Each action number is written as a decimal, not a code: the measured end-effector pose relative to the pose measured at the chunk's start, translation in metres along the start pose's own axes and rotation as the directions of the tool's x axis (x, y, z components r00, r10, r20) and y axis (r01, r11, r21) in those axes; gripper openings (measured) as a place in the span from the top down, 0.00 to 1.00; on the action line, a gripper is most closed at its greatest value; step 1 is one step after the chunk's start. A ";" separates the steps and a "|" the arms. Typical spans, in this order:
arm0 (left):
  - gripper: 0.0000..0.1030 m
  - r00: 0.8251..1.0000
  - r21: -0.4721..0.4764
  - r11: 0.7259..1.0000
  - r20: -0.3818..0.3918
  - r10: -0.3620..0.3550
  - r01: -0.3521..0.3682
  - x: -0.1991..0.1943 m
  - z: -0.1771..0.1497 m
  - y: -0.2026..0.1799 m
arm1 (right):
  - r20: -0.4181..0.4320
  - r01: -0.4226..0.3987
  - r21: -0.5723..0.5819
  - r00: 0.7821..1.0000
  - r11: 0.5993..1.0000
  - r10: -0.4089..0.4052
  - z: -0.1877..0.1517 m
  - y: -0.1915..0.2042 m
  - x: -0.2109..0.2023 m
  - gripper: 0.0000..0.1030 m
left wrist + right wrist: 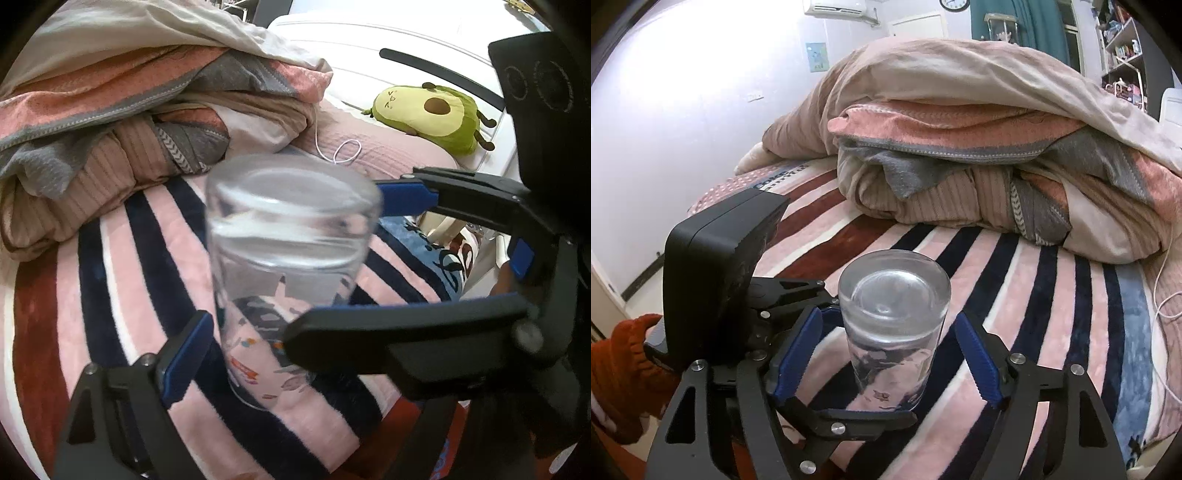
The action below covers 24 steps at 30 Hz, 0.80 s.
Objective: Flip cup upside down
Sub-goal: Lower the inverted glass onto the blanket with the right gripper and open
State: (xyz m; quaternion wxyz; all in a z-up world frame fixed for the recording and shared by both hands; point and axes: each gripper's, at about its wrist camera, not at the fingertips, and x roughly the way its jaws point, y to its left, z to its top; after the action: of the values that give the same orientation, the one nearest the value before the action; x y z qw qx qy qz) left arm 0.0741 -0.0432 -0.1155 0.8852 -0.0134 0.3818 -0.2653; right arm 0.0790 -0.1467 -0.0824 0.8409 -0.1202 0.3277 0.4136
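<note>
A clear glass cup (pixel 291 258) stands upside down on the striped blanket (pixel 122 280), thick base up; it also shows in the right wrist view (pixel 892 332). My left gripper (pixel 280 354) is open around its lower part; one blue pad (pixel 184 354) stands just left of the glass, apart from it. My right gripper (pixel 886 358) is open, its blue pads (pixel 979 360) on either side of the cup with gaps. In the left wrist view the right gripper's fingers (pixel 406 197) reach in from the right around the cup.
A heap of folded quilts (pixel 979 147) lies behind the cup. An avocado plush toy (pixel 428 114) lies on the far pillow. A white cable (pixel 343 151) trails on the bed. The bed edge is near at the left in the right wrist view.
</note>
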 end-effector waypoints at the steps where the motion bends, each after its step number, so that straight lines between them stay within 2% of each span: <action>1: 0.15 1.000 0.001 1.000 0.000 0.001 -0.001 0.000 0.001 0.000 | -0.002 -0.002 0.004 1.000 1.000 0.002 0.000 -0.001 0.001 0.29; 4: 0.15 1.000 0.005 1.000 0.020 0.000 0.000 0.000 0.003 -0.001 | -0.004 -0.006 0.015 1.000 1.000 0.006 0.001 -0.004 0.003 0.29; 5: 0.19 0.999 0.006 1.000 0.038 0.001 -0.001 0.000 0.004 -0.001 | -0.004 -0.014 0.020 1.000 1.000 0.014 0.001 -0.004 0.004 0.29; 6: 0.23 0.999 -0.001 1.000 0.053 0.005 -0.005 0.000 0.006 0.001 | -0.004 -0.026 0.027 1.000 0.999 0.026 0.002 -0.005 0.005 0.29; 8: 0.44 0.997 0.005 0.998 0.062 0.056 -0.056 0.001 0.011 0.003 | -0.011 -0.022 0.047 1.000 0.999 0.022 0.006 -0.010 0.012 0.29; 9: 0.46 0.996 0.016 0.997 0.063 0.068 -0.069 0.002 0.012 0.002 | -0.014 -0.017 0.054 1.000 0.998 0.018 0.007 -0.014 0.016 0.29; 11: 0.45 0.995 0.023 0.997 0.061 0.077 -0.079 0.004 0.015 0.004 | -0.019 -0.016 0.077 1.000 0.997 0.017 0.010 -0.022 0.022 0.35; 13: 0.45 0.995 0.008 0.998 0.072 0.067 -0.067 0.004 0.017 0.008 | -0.012 -0.025 0.112 1.000 0.993 0.027 0.013 -0.033 0.024 0.46; 16: 0.45 0.992 0.039 0.995 0.090 0.091 -0.094 0.005 0.025 0.005 | 0.007 -0.069 0.137 0.998 0.988 0.068 0.017 -0.045 0.022 0.46; 19: 0.45 0.989 0.083 0.990 0.105 0.108 -0.116 0.005 0.034 0.002 | 0.034 -0.042 0.086 0.999 0.995 0.039 0.024 -0.043 0.016 0.47; 24: 0.45 0.994 0.124 0.990 0.091 0.061 -0.072 0.007 0.032 0.000 | 0.032 -0.017 0.009 0.999 1.000 0.017 0.023 -0.037 0.010 0.47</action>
State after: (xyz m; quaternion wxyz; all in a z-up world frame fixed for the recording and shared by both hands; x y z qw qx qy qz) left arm 0.1004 -0.0520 -0.0975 0.9085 0.0442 0.3252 -0.2585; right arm 0.1225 -0.1530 -0.0743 0.8430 -0.1068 0.3170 0.4212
